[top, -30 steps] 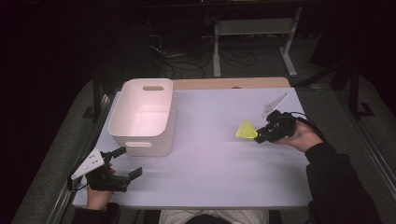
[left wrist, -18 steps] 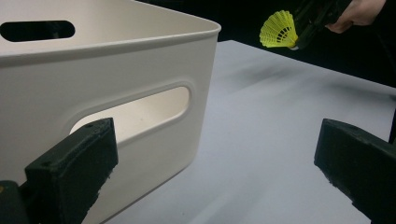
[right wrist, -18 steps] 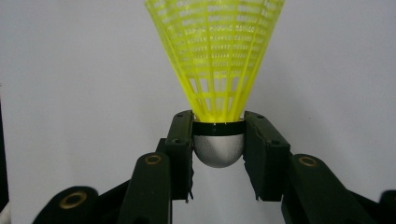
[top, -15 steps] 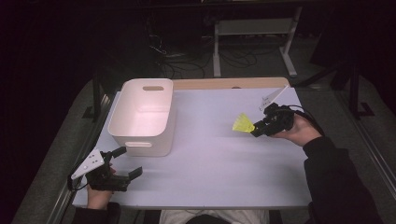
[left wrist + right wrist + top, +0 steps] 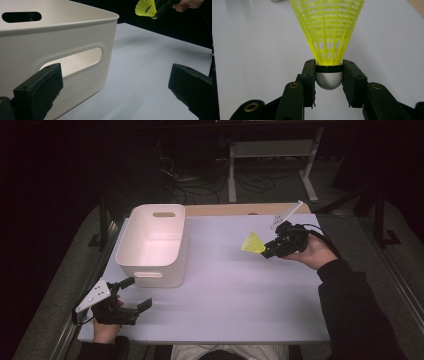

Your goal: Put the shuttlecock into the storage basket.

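A yellow shuttlecock [image 5: 252,243] with a silver-grey cap hangs above the right half of the white table [image 5: 230,290]. My right gripper [image 5: 268,251] is shut on its cap [image 5: 328,79], the yellow skirt [image 5: 327,27] pointing away from the jaws. The same shuttlecock [image 5: 146,8] appears far off in the left gripper view. A white bin [image 5: 152,244] with handle slots stands at the table's left, empty inside. My left gripper [image 5: 136,294] rests open near the front left corner, just in front of the bin's near wall [image 5: 57,40], nothing between its jaws.
A wooden strip [image 5: 240,209] runs along the table's far edge. Beyond it stand a metal frame [image 5: 270,155] and cables on a dark floor. A dark rail [image 5: 395,270] flanks the table on the right.
My right gripper has lifted slightly and moved left and farther back with the shuttlecock in it. The left gripper has stayed put.
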A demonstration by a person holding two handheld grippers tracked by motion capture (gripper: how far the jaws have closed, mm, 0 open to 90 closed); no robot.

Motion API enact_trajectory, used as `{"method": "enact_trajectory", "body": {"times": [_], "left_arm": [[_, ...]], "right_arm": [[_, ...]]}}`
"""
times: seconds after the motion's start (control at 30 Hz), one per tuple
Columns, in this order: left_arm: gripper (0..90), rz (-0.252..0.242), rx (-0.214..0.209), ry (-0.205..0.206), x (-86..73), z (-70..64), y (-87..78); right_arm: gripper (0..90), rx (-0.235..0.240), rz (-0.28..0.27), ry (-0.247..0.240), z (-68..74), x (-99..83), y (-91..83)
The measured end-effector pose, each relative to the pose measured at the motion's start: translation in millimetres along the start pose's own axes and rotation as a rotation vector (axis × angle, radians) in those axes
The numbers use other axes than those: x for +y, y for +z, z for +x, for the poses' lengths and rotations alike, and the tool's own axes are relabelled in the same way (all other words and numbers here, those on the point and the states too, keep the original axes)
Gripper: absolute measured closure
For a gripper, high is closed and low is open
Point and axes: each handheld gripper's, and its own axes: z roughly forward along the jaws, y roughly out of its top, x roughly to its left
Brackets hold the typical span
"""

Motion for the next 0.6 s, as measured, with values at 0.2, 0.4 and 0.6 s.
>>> {"method": "enact_trajectory", "body": {"times": [0.2,0.4,0.6], "left_arm": [[0.0,-0.008,0.003,-0.006,0.4,0.4,0.9],[0.0,-0.007,0.005,-0.004,0.7,1.2,2.3],[0.0,-0.009,0.007,-0.006,0.5,0.8,1.4]], "right_arm": [[63.3,0.001,-0.026,-0.007,2.4,11.4,-2.0],[63.3,0.007,-0.032,-0.012,6.0,21.2,0.4],[63.3,0.017,-0.046,-0.026,9.0,31.1,-0.6]]}}
